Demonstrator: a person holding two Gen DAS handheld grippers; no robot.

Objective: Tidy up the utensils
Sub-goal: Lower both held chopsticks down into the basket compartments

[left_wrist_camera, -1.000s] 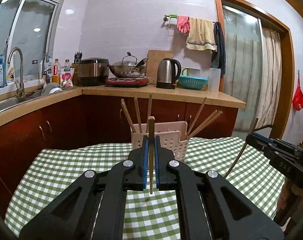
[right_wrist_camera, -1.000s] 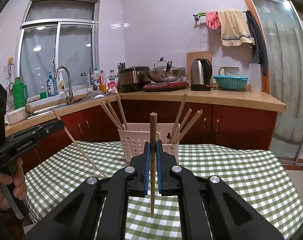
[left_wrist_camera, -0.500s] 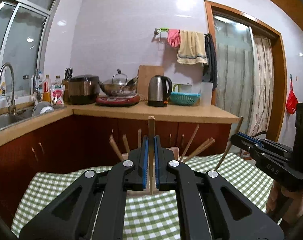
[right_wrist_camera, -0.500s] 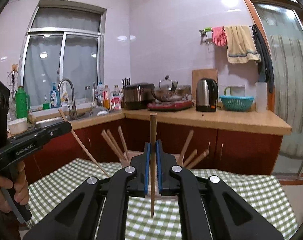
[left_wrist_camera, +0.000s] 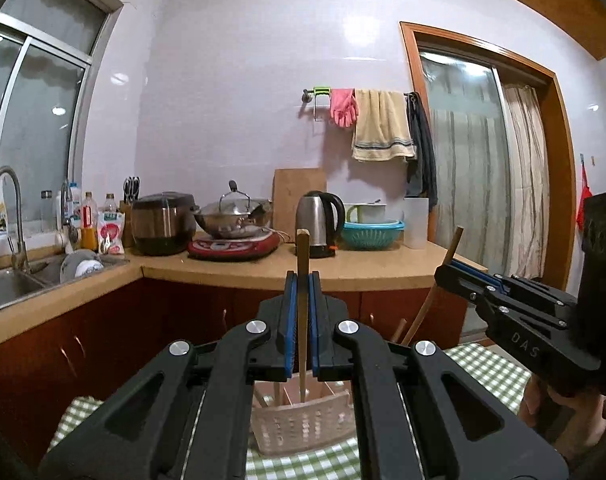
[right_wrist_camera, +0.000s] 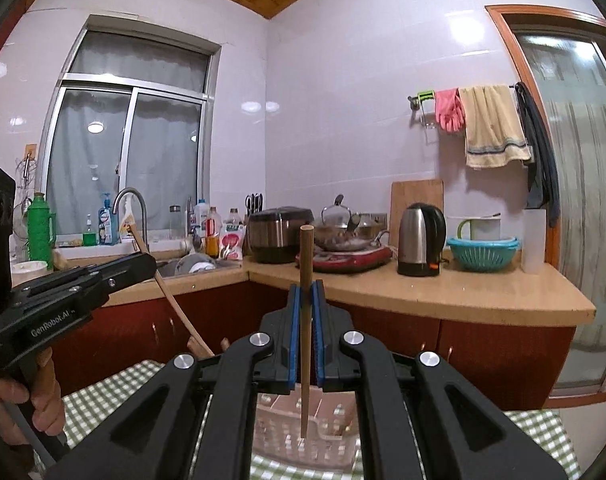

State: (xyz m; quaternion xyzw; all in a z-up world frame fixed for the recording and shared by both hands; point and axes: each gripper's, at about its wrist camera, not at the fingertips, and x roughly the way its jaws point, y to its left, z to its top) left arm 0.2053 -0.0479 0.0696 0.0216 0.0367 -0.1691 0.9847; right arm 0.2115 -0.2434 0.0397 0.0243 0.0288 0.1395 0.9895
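My left gripper [left_wrist_camera: 302,280] is shut on a light wooden chopstick [left_wrist_camera: 302,256] held upright, its lower tip over the white perforated utensil basket [left_wrist_camera: 303,426]. My right gripper [right_wrist_camera: 306,292] is shut on a darker wooden chopstick [right_wrist_camera: 306,256], also upright, its tip over the same basket [right_wrist_camera: 303,436]. Several other chopsticks lean in the basket, mostly hidden behind the gripper bodies. Each gripper shows in the other's view: the right one [left_wrist_camera: 447,270] at right, the left one [right_wrist_camera: 149,258] at left, each with its chopstick slanting down to the basket.
The basket stands on a green checked tablecloth [left_wrist_camera: 487,364]. Behind are dark red cabinets and a wooden counter [right_wrist_camera: 443,296] with a kettle [right_wrist_camera: 421,240], rice cooker, wok, teal colander and a sink [left_wrist_camera: 7,284] at left. A door is at right.
Both grippers have risen and moved in over the basket with their chopsticks; the basket has dropped low in both views and the chopstick tips now hang above it.
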